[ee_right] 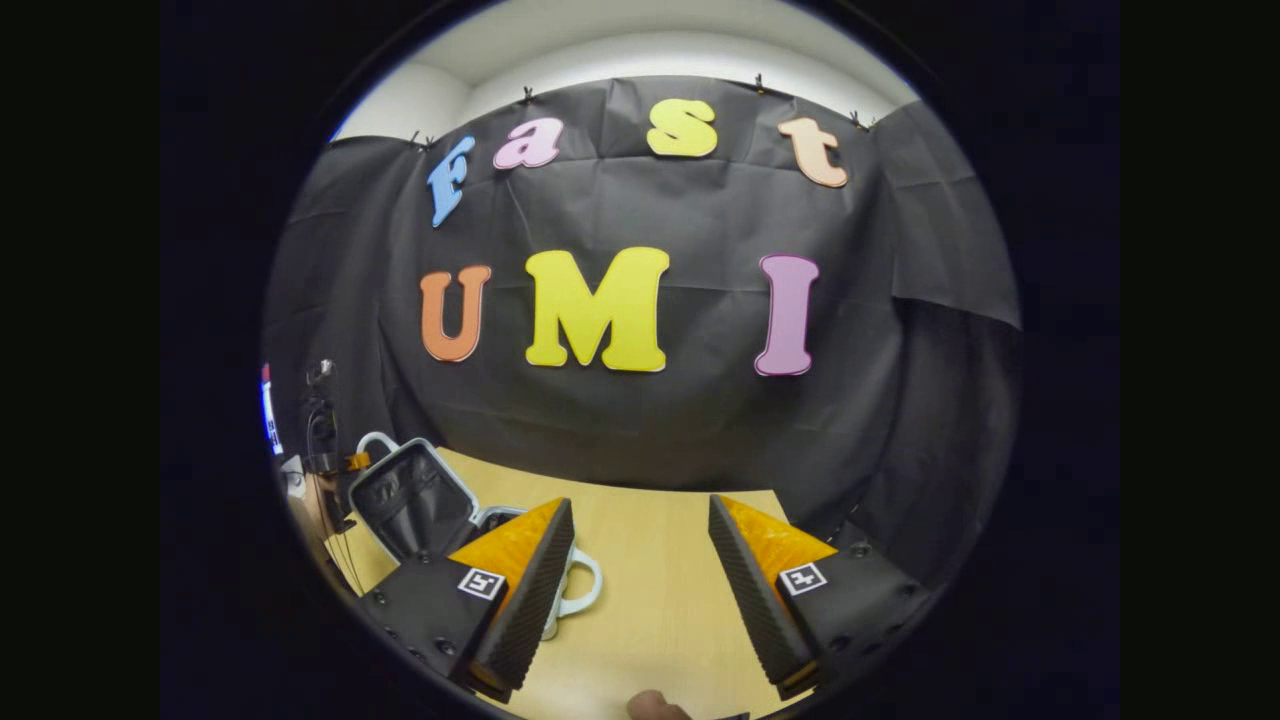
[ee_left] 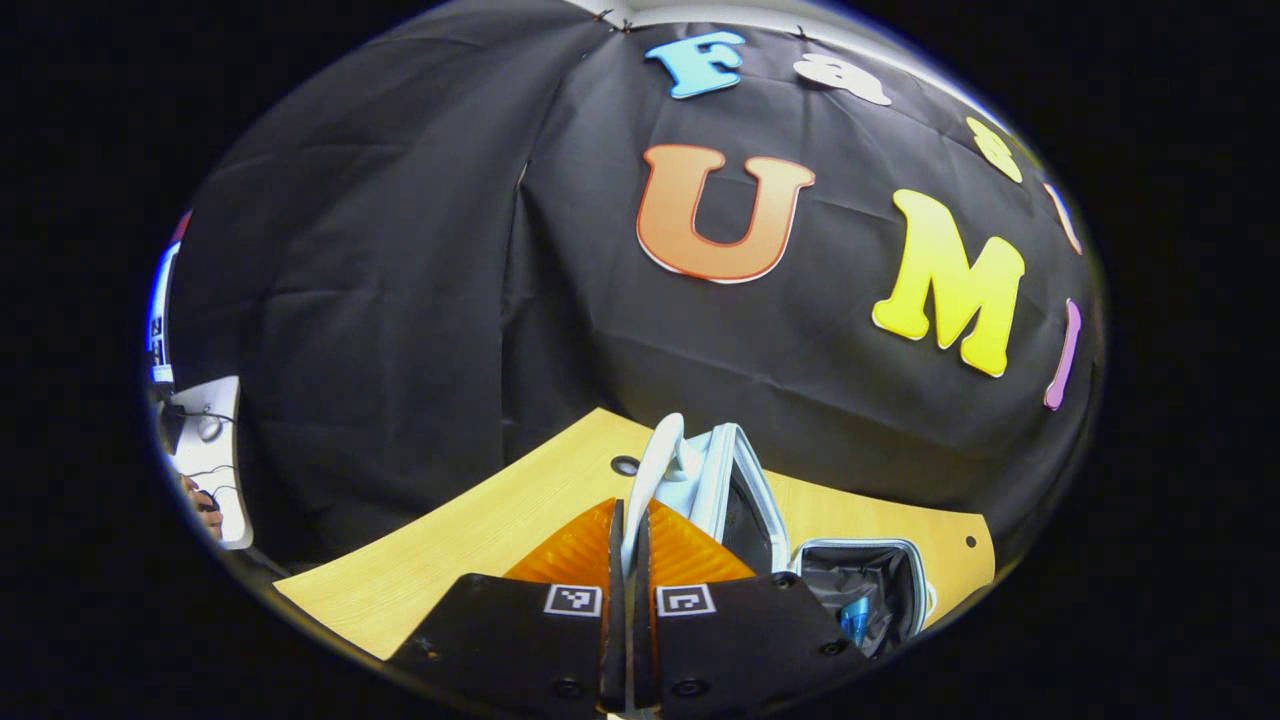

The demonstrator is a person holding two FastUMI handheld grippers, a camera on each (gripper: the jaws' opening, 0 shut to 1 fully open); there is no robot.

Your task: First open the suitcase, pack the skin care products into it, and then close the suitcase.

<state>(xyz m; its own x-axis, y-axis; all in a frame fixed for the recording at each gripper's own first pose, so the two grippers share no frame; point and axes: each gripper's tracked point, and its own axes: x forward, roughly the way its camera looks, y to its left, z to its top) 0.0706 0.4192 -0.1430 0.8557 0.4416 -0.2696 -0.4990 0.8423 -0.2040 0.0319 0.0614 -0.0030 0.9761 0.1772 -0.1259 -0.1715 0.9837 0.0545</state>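
The left gripper [ee_left: 628,545] is pinched narrow on the smooth white handle [ee_left: 655,465] of the suitcase lid [ee_left: 735,490], holding the hard-shelled lid upright over the dark fabric-lined base [ee_left: 880,580], where a blue skin care product [ee_left: 855,618] already lies. The right gripper [ee_right: 640,560] hangs wide and empty above the pale wood-grain counter [ee_right: 650,600], the suitcase [ee_right: 415,500] towards the counter's left edge. The slick curved handle could slip from so thin a pinch, letting the lid drop or the light case skid.

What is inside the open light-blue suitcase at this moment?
In the light-blue hard-shell suitcase, a dark fabric lining and one small blue item show. The left gripper covers the rest of the interior.
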